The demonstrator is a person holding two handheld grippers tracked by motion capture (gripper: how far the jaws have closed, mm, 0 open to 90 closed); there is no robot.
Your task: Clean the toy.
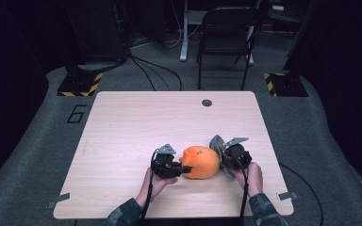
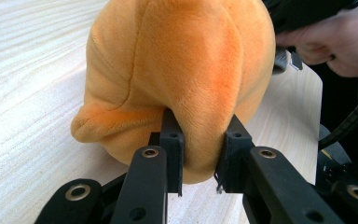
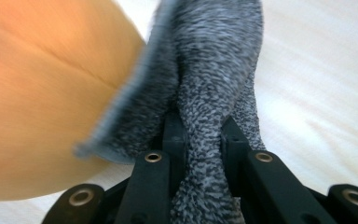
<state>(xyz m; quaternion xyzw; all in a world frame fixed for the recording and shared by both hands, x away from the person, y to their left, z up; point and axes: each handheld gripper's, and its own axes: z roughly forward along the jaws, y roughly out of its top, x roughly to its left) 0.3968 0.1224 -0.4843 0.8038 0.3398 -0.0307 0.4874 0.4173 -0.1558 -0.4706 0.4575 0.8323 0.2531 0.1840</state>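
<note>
Pale wood table (image 1: 122,122) in a dark room, orange plush (image 1: 199,162) sitting near the front edge between both hands. Left gripper (image 2: 200,156) is clamped on a fold of the plush, pinning it; right gripper (image 3: 203,135) is clamped on a grey speckled cloth (image 3: 214,60) pressed against the plush's far side. Looks like a wipe step: next move needs the cloth dragged across the fur while the left holds firm

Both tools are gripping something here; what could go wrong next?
The left tool pinches only a small fold of the orange plush toy, so the fabric may slip free. The right tool clamps a grey cloth against the toy; wiping could push it along the table.
</note>
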